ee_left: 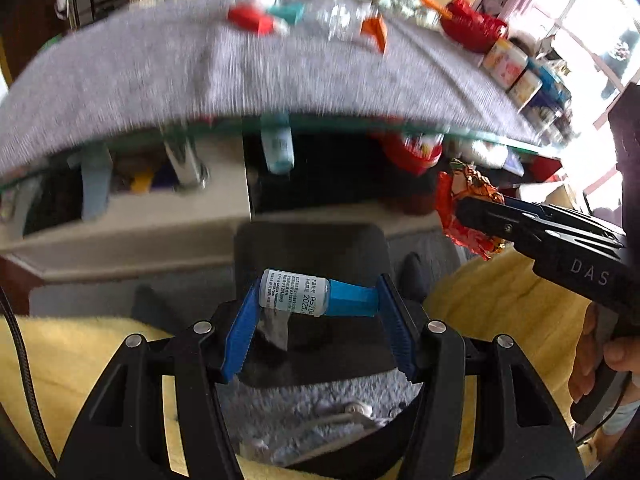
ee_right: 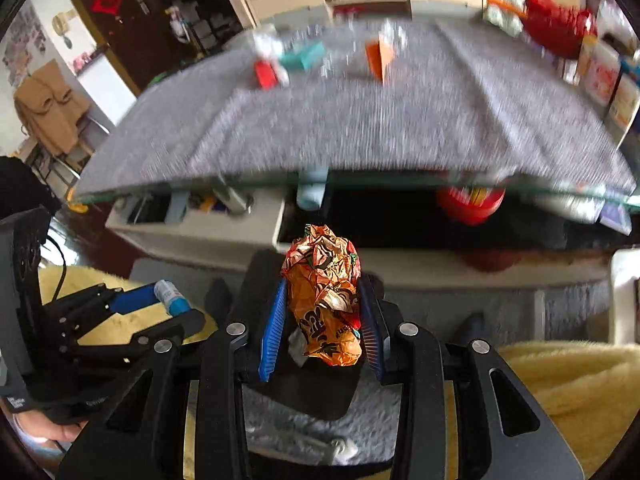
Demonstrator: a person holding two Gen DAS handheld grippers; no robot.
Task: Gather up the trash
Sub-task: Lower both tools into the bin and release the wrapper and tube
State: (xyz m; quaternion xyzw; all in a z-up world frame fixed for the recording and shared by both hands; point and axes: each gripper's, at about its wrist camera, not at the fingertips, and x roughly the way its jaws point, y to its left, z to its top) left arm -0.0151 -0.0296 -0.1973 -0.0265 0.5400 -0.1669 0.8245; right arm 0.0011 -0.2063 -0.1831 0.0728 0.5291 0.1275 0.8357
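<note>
My left gripper [ee_left: 316,300] is shut on a small bottle with a blue cap [ee_left: 316,294], held sideways between its blue pads; it also shows in the right wrist view [ee_right: 172,296]. My right gripper [ee_right: 324,312] is shut on a crumpled orange wrapper [ee_right: 324,292], which also shows in the left wrist view [ee_left: 468,204]. Both grippers hover over a black bin [ee_left: 312,248] on the floor in front of the table. More litter lies on the grey table cloth: a red box [ee_right: 266,74], a teal box [ee_right: 308,56] and an orange carton [ee_right: 378,60].
The glass table with a grey cloth [ee_right: 360,120] fills the upper view. Red bowl [ee_right: 556,28] and boxes [ee_right: 604,72] stand at its right edge. A shelf under the table holds a red tub [ee_right: 470,202] and a bottle [ee_left: 278,148]. Yellow blanket [ee_right: 572,376] lies at the sides.
</note>
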